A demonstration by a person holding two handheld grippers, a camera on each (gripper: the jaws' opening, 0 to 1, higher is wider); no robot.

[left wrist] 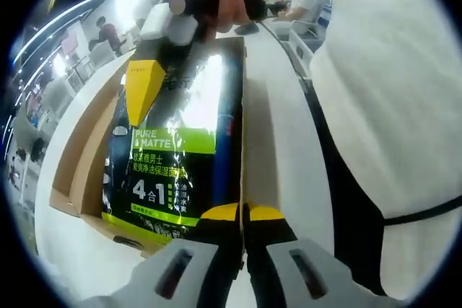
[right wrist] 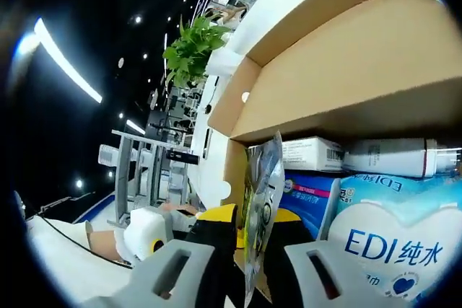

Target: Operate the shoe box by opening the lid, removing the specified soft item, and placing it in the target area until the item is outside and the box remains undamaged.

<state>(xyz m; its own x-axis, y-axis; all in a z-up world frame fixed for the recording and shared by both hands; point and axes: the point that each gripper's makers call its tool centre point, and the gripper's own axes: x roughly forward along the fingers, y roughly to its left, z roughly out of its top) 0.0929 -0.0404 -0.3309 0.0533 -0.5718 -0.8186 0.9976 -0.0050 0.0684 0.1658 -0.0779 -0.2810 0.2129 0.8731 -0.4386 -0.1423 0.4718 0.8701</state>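
Note:
An open cardboard shoe box (left wrist: 86, 171) lies on a white table (left wrist: 285, 149). A black pouch (left wrist: 177, 156) printed "PURE MATTE 4合1" rests tilted in it. In the left gripper view my left gripper (left wrist: 243, 213) is shut, and it appears to pinch the near end of the box's right wall (left wrist: 243, 128). At the pouch's far end my right gripper (left wrist: 144, 84), held by a hand (left wrist: 227, 1), grips its top. In the right gripper view the right gripper (right wrist: 254, 216) is shut on the pouch (right wrist: 261, 178), seen edge-on. The left gripper (right wrist: 148, 239) shows at lower left.
Inside the box lie a blue EDI wipes pack (right wrist: 382, 247), a white carton (right wrist: 310, 153) and a white tube (right wrist: 397, 156), under the raised lid (right wrist: 346, 70). A person in white (left wrist: 390, 106) stands close on the right. A plant (right wrist: 191, 48) and metal frames (right wrist: 137, 171) stand farther off.

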